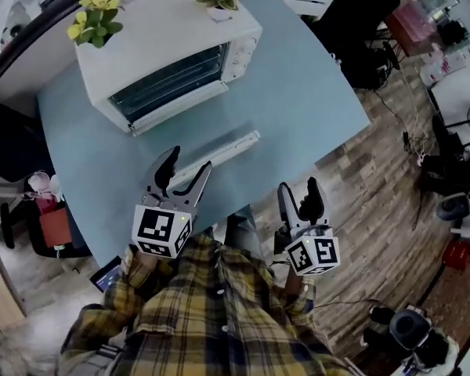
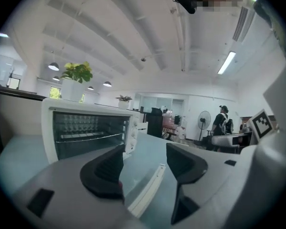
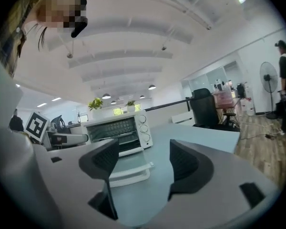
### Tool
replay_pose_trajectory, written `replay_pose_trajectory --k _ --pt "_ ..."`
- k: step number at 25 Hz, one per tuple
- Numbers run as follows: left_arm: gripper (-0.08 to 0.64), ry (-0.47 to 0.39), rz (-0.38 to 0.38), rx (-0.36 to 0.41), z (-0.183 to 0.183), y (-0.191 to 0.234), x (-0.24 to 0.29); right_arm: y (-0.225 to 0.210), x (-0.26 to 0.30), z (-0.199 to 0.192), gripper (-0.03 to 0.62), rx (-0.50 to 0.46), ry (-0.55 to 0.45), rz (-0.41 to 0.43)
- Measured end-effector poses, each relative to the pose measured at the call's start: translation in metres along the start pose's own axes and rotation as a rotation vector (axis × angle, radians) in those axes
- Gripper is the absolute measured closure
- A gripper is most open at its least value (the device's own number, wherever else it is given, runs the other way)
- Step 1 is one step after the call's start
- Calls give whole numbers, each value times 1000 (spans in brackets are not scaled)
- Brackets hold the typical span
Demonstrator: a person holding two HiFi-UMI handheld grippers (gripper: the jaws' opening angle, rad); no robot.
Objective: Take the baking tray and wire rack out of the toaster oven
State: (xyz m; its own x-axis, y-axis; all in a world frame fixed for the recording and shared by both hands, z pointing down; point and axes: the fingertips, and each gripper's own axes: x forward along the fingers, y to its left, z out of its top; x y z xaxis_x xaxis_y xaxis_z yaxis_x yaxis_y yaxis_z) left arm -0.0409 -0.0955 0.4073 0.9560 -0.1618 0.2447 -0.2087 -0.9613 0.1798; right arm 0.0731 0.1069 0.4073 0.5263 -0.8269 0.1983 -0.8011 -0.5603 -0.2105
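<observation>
I am holding both grippers low in the frame, at the desk's [image 1: 313, 84] near edge. The left gripper [image 1: 183, 171] is hovering by the tray's [image 1: 219, 153] left end, fingers released and empty. The right gripper [image 1: 300, 194], lower right, is likewise released and empty. The tray is lying on the desk in front of the open oven [image 1: 172, 61], upper left. The rack [image 2: 90, 137] is sitting inside it.

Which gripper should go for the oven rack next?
Likely left: the left gripper sits nearer the toaster oven; the right gripper hangs farther off, by the table edge. Both are open, empty.
</observation>
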Motion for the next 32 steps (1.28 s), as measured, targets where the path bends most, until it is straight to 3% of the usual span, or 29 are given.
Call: replay_pose_trajectory --k 9,19,25,32 --pt "252 -69 372 -87 20 49 15 7 135 30 261 -47 59 401" --pt "252 -136 695 -156 27 60 5 38 210 42 261 -72 125 747" --pt "253 -145 793 -189 25 62 -2 51 226 40 261 -54 160 845" --pt "253 -153 804 -202 26 70 -4 61 234 36 262 -24 181 862"
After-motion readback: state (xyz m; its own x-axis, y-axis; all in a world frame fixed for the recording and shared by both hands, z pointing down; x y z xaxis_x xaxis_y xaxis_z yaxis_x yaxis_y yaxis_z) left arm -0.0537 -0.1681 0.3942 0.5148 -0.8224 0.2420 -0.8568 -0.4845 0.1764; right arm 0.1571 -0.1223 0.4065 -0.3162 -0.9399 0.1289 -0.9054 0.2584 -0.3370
